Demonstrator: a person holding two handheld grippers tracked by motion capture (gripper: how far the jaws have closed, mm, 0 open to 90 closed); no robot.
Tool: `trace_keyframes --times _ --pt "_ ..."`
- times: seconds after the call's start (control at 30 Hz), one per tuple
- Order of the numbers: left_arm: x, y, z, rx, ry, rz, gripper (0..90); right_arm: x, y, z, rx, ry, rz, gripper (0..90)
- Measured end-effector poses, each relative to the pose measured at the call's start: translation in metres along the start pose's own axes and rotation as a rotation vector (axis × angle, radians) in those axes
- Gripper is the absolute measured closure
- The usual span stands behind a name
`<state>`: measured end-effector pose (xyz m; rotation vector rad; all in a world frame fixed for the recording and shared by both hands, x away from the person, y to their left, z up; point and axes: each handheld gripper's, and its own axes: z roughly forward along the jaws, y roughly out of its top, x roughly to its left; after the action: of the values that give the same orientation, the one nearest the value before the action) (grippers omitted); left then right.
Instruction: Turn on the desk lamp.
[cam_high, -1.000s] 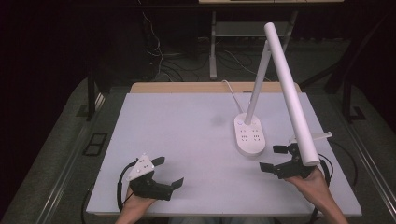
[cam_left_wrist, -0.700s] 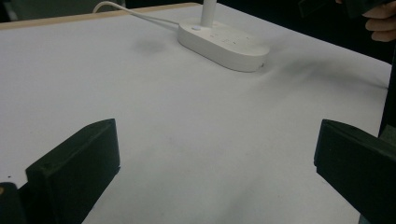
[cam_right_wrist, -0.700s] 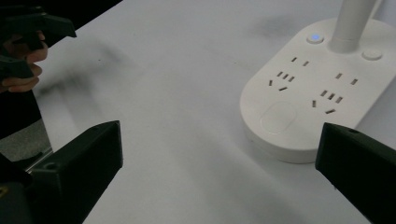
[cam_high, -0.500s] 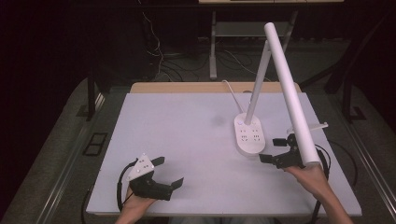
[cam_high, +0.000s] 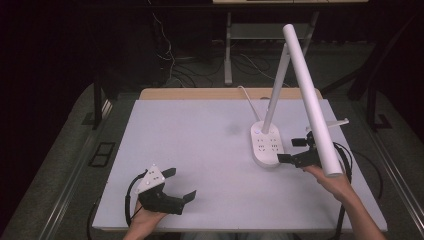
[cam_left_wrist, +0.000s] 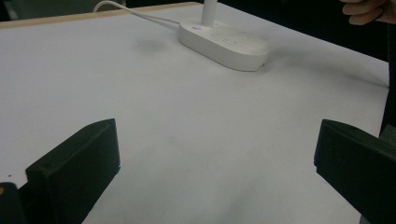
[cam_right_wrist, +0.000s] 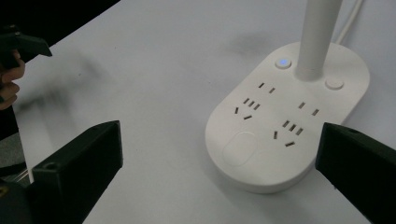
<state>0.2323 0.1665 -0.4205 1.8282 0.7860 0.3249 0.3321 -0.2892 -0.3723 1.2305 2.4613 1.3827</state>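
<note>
A white desk lamp stands at the table's right, and its oval base (cam_high: 266, 145) carries socket slots and a lit blue button (cam_right_wrist: 282, 62). A slanted post (cam_high: 274, 95) rises from the base, with the long tube head (cam_high: 310, 95) leaning over the right edge. My right gripper (cam_high: 291, 150) is open, just right of the base, its jaws pointing at it; in the right gripper view (cam_right_wrist: 219, 144) the base (cam_right_wrist: 289, 121) lies between and just beyond the jaws. My left gripper (cam_high: 180, 185) rests open at the front left, nothing between its jaws (cam_left_wrist: 217, 140).
The white tabletop (cam_high: 200, 140) has a wooden strip along its far edge. The lamp's cable (cam_high: 247, 95) runs off the back. Dark floor with cables and a stand's legs lies beyond. The lamp base (cam_left_wrist: 224, 39) is far from the left gripper.
My right gripper has moved forward and left, up to the lamp base's right side. The left gripper has stayed put.
</note>
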Motion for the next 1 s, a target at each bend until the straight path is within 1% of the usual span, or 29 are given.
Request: trace_keyframes --times 0.07,0.5,0.6,0.8,0.83,0.87,0.9,0.93,1.0 --pt "0.000 0.000 0.000 0.001 -0.002 -0.002 0.0 -0.003 0.002 0.001 -0.005 0.003 0.010 0.2" --pt "0.000 0.000 0.000 0.002 -0.004 -0.005 0.0 -0.018 0.016 0.006 0.005 -0.018 0.024 0.2" --pt "0.000 0.000 0.000 0.002 -0.003 -0.004 0.0 -0.021 0.021 0.005 0.003 -0.026 0.021 0.3" --pt "0.000 0.000 0.000 0.002 -0.005 -0.004 0.0 -0.026 0.031 0.006 0.021 -0.049 0.028 0.3" --pt "0.000 0.000 0.000 0.003 -0.005 -0.004 0.0 -0.028 0.033 0.007 0.024 -0.054 0.023 1.1" --pt "0.000 0.000 0.000 0.002 -0.005 -0.004 0.0 -0.029 0.035 0.007 0.027 -0.052 0.019 4.4" --pt "0.000 0.000 0.000 0.002 -0.005 -0.004 0.0 -0.030 0.036 0.007 0.026 -0.045 0.018 4.5" --pt "0.000 0.000 0.000 0.002 -0.005 -0.003 0.0 -0.032 0.038 0.008 0.027 -0.051 0.019 4.6" --pt "0.000 0.000 0.000 0.002 -0.004 -0.001 0.0 -0.035 0.041 0.009 0.030 -0.064 0.020 9.3"
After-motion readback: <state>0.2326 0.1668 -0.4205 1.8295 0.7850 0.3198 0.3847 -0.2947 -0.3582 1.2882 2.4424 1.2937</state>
